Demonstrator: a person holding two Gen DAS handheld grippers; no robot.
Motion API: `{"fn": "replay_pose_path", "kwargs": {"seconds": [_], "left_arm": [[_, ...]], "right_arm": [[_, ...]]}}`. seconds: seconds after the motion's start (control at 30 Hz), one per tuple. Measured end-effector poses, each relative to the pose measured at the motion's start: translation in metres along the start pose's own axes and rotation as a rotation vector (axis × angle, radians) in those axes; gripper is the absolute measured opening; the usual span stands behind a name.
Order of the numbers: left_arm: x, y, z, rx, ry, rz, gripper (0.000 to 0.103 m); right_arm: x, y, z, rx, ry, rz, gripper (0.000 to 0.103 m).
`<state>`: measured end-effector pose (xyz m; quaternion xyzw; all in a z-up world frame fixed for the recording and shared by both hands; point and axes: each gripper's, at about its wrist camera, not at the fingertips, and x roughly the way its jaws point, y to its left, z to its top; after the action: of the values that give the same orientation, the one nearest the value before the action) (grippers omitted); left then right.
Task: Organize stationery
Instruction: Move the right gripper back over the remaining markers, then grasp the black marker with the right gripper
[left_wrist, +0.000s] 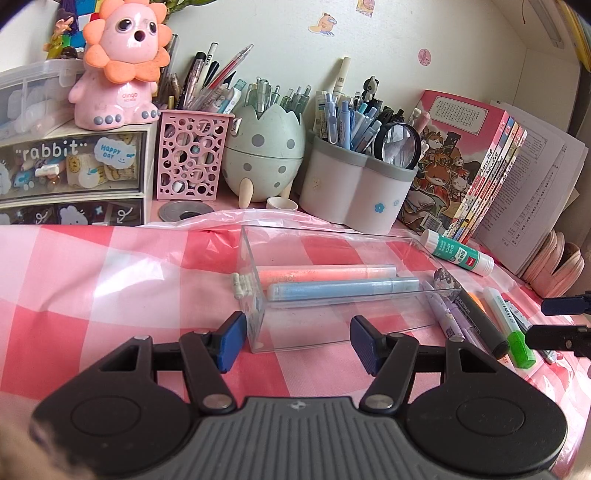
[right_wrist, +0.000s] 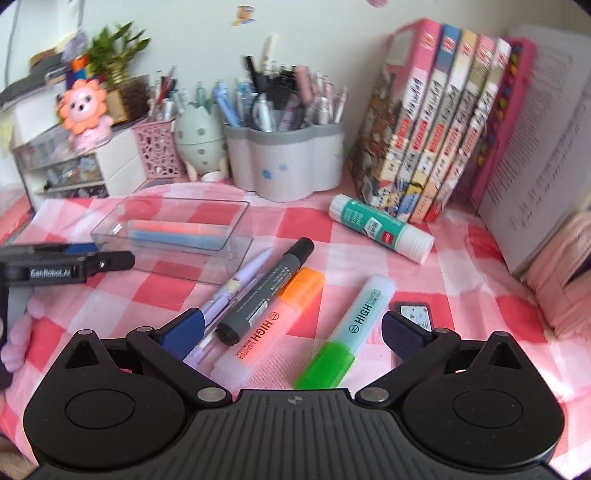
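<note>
Both grippers are hovering with fingers spread wide, holding nothing: the right gripper (right_wrist: 291, 334) is hanging over the loose orange highlighter (right_wrist: 271, 325) and green highlighter (right_wrist: 349, 328), probably lining up a pick. Meanwhile the left gripper (left_wrist: 297, 341) is facing the clear box (left_wrist: 332, 291), likely to steady it. Inside are lying 2 markers; a glue stick (right_wrist: 380, 229) is waiting on the counter (right_wrist: 443, 295).

The left gripper (left_wrist: 297, 343) hangs low with its jaws spread wide; the right gripper (right_wrist: 291, 334) does likewise, holding nothing.
</note>
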<state>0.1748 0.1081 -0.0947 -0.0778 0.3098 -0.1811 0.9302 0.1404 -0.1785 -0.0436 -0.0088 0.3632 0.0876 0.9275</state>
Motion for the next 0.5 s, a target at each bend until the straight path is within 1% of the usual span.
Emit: {"fn": "replay_pose_path", "kwargs": {"seconds": [0.07,0.2,0.3,0.37,0.4,0.47,0.5], "left_arm": [[0.000,0.000,0.000,0.000,0.000,0.000,0.035],[0.000,0.000,0.000,0.000,0.000,0.000,0.035],[0.000,0.000,0.000,0.000,0.000,0.000,0.035],[0.000,0.000,0.000,0.000,0.000,0.000,0.035],[0.000,0.000,0.000,0.000,0.000,0.000,0.035],[0.000,0.000,0.000,0.000,0.000,0.000,0.035],[0.000,0.000,0.000,0.000,0.000,0.000,0.035]], "right_arm": [[0.004,-0.003,0.003,0.030,-0.004,0.015,0.097],[0.016,-0.004,0.012,0.077,-0.014,0.011,0.095],[0.027,-0.003,0.016,0.105,-0.004,0.016,0.090],[0.034,-0.002,0.017,0.125,0.007,0.014,0.079],[0.037,-0.002,0.017,0.135,0.011,0.012,0.076],[0.043,-0.001,0.017,0.148,0.020,0.005,0.066],[0.045,0.000,0.017,0.150,0.023,0.001,0.065]]}}
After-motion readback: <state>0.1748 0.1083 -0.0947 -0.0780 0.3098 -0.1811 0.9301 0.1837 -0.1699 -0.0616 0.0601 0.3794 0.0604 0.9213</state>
